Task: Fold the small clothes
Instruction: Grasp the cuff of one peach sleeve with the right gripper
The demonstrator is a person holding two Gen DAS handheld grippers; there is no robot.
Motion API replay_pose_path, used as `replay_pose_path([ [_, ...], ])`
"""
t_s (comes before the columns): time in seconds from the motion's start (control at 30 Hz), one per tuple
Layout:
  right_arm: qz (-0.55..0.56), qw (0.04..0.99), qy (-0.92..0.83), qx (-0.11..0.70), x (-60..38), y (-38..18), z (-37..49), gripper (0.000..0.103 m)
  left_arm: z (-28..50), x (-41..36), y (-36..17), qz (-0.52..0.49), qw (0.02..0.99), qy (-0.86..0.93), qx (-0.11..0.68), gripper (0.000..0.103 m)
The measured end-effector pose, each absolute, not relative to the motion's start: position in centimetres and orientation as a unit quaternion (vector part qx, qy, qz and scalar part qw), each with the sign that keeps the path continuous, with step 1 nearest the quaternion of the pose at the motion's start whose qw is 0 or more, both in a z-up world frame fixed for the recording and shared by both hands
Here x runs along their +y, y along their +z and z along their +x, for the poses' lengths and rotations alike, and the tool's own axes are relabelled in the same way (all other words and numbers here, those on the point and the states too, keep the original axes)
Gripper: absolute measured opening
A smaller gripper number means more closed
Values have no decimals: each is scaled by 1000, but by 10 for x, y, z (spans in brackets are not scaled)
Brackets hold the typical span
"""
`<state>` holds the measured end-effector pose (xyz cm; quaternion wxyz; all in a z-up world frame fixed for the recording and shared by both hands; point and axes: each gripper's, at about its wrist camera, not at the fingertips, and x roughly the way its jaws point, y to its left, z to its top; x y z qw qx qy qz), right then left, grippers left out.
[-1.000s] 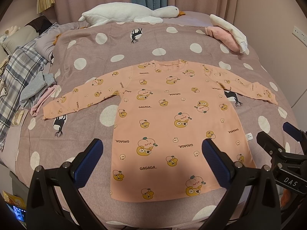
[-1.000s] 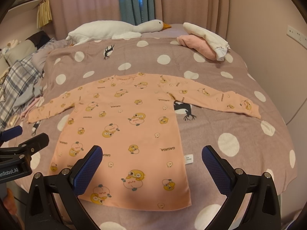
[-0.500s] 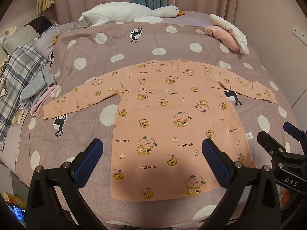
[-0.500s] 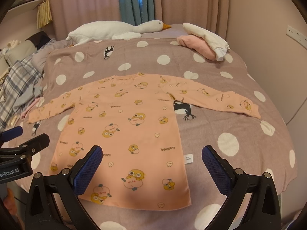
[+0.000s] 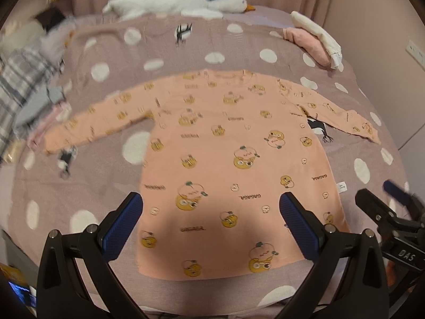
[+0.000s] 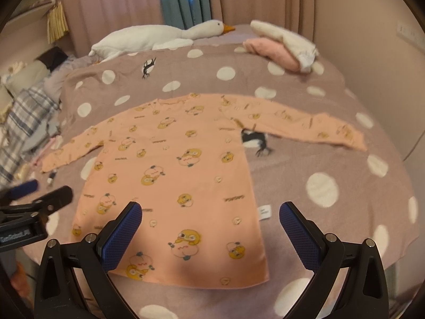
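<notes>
- Peach long-sleeved child's top (image 5: 233, 164) (image 6: 175, 175) lies flat and unfolded on the bed, front up, both sleeves spread out to the sides, printed with yellow cartoon faces and "GAGAGA" lettering.
- Bedspread (image 5: 106, 183) (image 6: 305, 164) under the top is mauve with white dots and small black bird prints; one bird shows in the gap between the top's body and one sleeve.
- Small white care tag (image 5: 341, 187) (image 6: 264, 212) sticks out from a side seam of the top, near the hem.
- Left claw (image 5: 209, 226): fingers spread wide, nothing between them, hanging above the top's hem end without touching the cloth.
- Right claw (image 6: 209, 226): fingers likewise wide apart and empty, above the hem corner on the tag side of the top.
- White goose plush (image 5: 172, 2) (image 6: 156, 38) lies beyond the top's neckline, at the far end of the bed by the curtains.
- Folded pink and cream clothes (image 5: 313, 41) (image 6: 281, 47) sit beyond the top, on the tag side.
- Plaid and grey garments (image 5: 24, 90) (image 6: 26, 117) are heaped past the end of the top's other sleeve.
- The left wrist view is blurred on that heaped side.
</notes>
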<state>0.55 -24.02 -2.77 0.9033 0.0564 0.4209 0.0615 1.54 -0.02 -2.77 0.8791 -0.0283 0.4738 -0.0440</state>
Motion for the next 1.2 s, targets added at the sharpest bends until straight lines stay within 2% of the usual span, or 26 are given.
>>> replay_pose_path([
  [0.2,198,873,90,436,-290,-64,20,102,36,10,-61,-91,849,-67,517,103],
  [0.33,288,859,62,420,-343,-84,30,102,49,18,-75,-148,830,-89,531,103],
  [0.47,356,848,29,391,-400,-95,45,102,63,20,-83,-162,823,-79,538,103],
  [0.67,405,847,-30,344,-463,-103,79,102,90,15,-88,-166,820,-88,541,103],
  [0.9,445,822,-65,349,-502,-127,128,102,119,5,-87,-155,826,-89,535,103],
  [1.1,484,822,-64,294,-529,-129,152,102,138,-2,-92,-152,823,-85,541,103],
  [1.13,490,822,-67,283,-532,-129,152,101,141,-3,-92,-152,823,-84,541,103],
  [1.2,494,823,-81,267,-539,-130,153,89,145,-3,-93,-152,823,-82,542,103],
])
